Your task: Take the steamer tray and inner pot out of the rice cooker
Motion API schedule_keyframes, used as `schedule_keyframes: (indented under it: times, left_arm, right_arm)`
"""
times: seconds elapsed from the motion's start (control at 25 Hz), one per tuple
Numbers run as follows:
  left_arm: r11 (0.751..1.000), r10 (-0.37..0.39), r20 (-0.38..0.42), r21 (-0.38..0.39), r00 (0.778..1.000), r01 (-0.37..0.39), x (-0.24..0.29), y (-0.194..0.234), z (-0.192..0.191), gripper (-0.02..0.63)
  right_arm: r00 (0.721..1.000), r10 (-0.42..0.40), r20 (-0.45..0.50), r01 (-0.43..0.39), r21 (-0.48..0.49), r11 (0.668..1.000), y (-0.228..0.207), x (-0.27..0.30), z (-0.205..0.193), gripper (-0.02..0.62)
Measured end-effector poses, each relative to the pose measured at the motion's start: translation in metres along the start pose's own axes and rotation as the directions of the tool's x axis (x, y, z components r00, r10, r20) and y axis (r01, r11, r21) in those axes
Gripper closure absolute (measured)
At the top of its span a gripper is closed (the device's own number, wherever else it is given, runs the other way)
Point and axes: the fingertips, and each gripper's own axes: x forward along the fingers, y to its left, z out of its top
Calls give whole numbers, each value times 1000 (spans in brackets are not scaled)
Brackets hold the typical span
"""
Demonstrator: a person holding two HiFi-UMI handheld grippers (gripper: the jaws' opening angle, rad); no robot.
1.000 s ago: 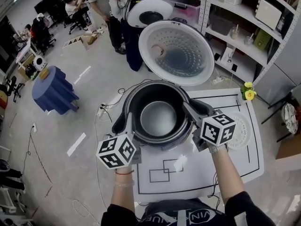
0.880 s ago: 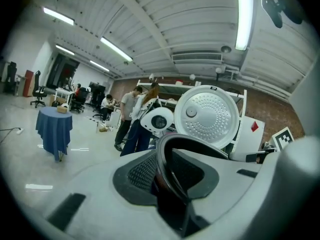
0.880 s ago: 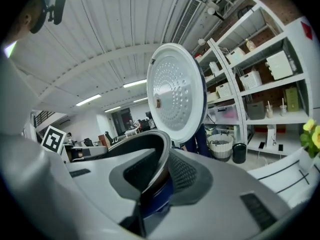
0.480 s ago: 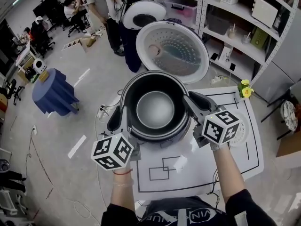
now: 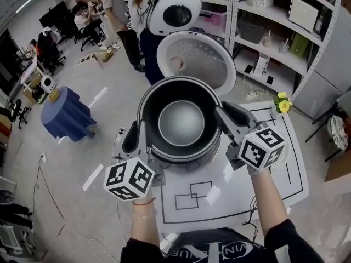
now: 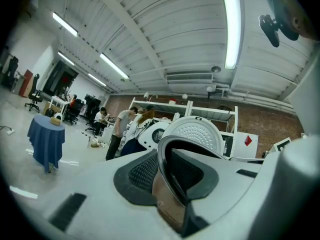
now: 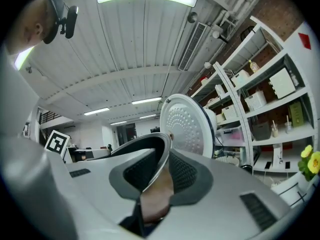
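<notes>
Beside the lid (image 5: 196, 59), left tongs (image 5: 141, 135) and right tongs (image 5: 224, 115) clamp the pot (image 5: 181, 123).

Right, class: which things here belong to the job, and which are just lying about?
Job: inner pot, gripped at its rim by left gripper and right gripper; open rice cooker lid.
Lying about: yellow flowers; blue-draped table; shelves.

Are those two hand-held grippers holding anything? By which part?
The inner pot, by its rim: left hand-held gripper on its left edge, right hand-held gripper on its right edge.
</notes>
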Motion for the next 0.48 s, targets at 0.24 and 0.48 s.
schedule_keyframes:
  times: [0.24,0.48]
  left_arm:
    - [999,-42,37,-2,998,42,-8,-21,16,523]
    - [996,-90,57,12,994,89,-11,-45,27,523]
  right_arm:
    - [998,-17,53,18,-13,1000,5,-21,22,514]
    - [995,-41,92,43,-12,999,5,-47,39,514]
